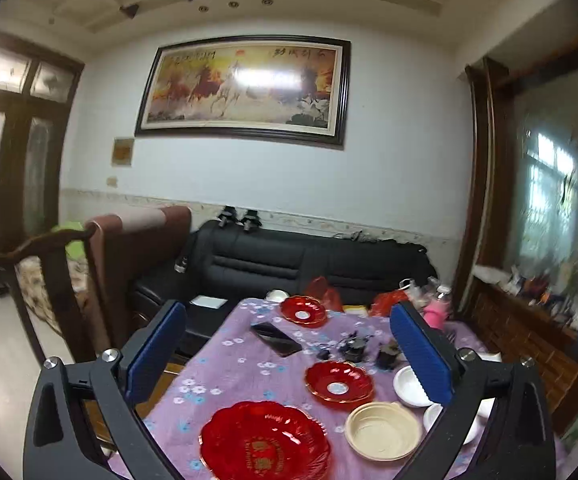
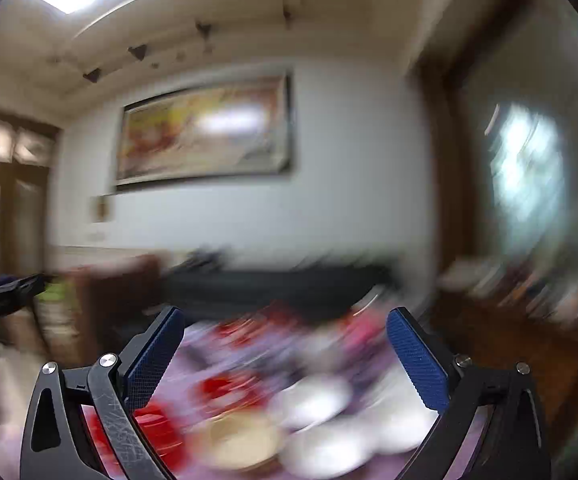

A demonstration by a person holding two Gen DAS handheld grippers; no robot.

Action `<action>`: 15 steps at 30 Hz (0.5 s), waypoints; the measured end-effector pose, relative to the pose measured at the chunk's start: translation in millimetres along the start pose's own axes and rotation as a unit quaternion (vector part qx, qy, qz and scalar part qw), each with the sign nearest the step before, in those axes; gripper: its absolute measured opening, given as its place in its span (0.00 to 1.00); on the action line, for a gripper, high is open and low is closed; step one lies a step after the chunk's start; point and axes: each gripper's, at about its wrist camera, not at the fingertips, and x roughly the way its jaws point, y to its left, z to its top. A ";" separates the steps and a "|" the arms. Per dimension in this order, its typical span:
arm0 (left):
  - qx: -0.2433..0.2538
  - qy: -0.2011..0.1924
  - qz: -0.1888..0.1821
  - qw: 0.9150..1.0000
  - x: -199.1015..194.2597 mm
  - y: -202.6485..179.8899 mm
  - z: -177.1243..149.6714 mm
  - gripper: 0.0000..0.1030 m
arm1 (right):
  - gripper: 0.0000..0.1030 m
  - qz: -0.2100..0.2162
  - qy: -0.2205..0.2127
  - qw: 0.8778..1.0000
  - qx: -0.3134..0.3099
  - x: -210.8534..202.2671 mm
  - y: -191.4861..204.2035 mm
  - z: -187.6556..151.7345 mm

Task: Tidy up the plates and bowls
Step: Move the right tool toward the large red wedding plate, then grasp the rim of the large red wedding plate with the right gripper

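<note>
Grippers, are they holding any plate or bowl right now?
No. The left gripper and right gripper are both wide open above the table, with nothing between their blue pads.

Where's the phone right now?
In the left wrist view, the phone lies flat on the purple tablecloth, left of centre, between the far red plate and middle red plate.

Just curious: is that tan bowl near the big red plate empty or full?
Empty: the tan bowl shows only its bare cream inside, sitting upright on the table.
</note>
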 end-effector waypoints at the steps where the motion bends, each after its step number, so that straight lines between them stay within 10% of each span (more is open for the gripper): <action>1: 0.001 0.019 0.005 1.000 5.1 2.4 2.8 0.99 | 0.99 0.032 0.079 0.996 0.027 30.0 -8.0 -9.9; 7: 0.035 0.104 -0.025 0.994 42.1 -7.8 -30.3 0.99 | 0.96 0.008 0.184 0.974 0.135 108.5 -47.1 -84.4; 15: 0.012 0.191 -0.020 0.981 104.4 -4.6 -77.8 0.99 | 0.96 -0.004 0.221 0.962 0.159 135.0 -73.3 -117.1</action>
